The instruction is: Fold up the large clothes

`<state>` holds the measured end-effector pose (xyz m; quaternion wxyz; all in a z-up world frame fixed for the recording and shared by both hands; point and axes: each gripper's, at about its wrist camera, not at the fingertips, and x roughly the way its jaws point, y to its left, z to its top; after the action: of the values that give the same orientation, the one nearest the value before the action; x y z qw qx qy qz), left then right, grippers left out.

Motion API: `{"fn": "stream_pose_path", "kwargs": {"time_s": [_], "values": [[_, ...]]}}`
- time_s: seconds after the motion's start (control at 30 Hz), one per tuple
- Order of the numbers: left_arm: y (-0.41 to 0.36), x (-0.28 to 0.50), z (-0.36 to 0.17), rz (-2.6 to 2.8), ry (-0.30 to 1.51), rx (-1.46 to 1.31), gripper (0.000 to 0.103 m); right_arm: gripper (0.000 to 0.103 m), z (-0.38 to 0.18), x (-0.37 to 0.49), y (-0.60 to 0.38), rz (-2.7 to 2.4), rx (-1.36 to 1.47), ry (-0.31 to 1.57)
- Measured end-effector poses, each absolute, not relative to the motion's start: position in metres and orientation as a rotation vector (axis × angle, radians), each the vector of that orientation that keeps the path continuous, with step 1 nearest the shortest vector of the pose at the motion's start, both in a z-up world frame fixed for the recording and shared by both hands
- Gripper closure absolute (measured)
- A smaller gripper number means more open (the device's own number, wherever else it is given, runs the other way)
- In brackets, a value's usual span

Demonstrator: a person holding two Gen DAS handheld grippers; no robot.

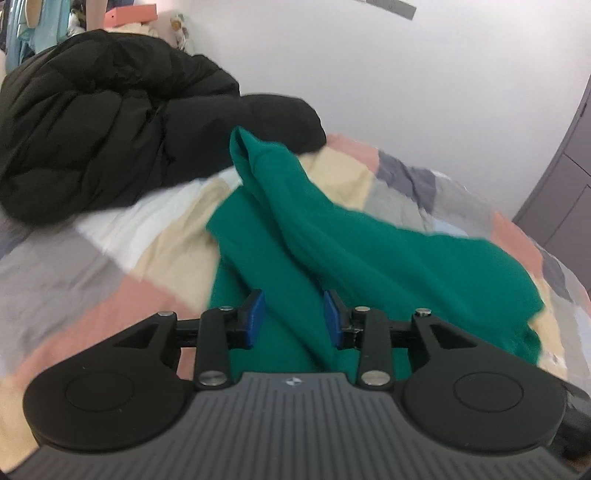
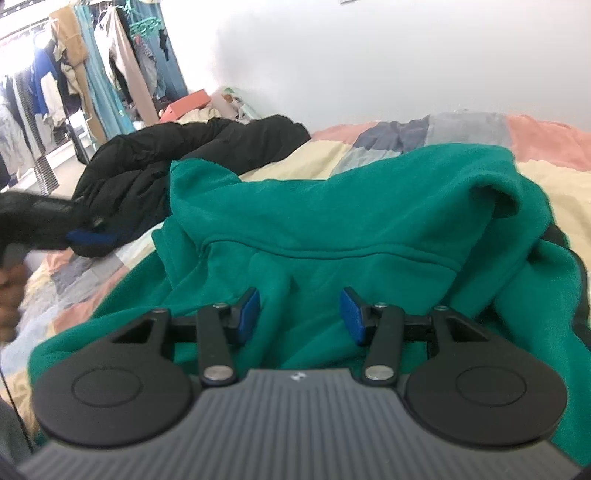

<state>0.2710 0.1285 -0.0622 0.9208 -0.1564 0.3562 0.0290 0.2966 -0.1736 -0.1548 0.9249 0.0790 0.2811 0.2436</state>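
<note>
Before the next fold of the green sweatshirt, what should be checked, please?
1. Left gripper free of cloth: ok, its jaws stand apart.
2. Right gripper free of cloth: ok, open above the green fleece sweatshirt.
3. Sweatshirt lies flat: not ok, bunched and ridged.
4. Black puffer jacket clear of sweatshirt: not ok, a sleeve tip reaches it.
5. Patchwork bedcover smooth: cannot tell.

So we've got the left hand-held gripper hanging over a green sweatshirt spread on the bed's patchwork quilt. Its blue pads sit apart with nothing pinched, just green fabric lying below the gap. One sleeve runs up toward a black puffer jacket heaped at the far left. Behind that we can make out a pink box, and a grey cabinet on the right.
</note>
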Motion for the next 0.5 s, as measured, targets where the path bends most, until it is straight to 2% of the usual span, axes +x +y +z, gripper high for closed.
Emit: {"fn": "stream_pose_path", "kwargs": {"time_s": [0.3, 0.5], "values": [[0.085, 0.179, -0.042, -0.062, 0.663, -0.295, 0.062, 0.052, -0.139, 0.229, -0.194, 0.455, 0.179, 0.569], [0.082, 0.159, -0.045, -0.101, 0.688, -0.391, 0.063, 0.052, -0.127, 0.204, -0.196, 0.411, 0.149, 0.560]]}}
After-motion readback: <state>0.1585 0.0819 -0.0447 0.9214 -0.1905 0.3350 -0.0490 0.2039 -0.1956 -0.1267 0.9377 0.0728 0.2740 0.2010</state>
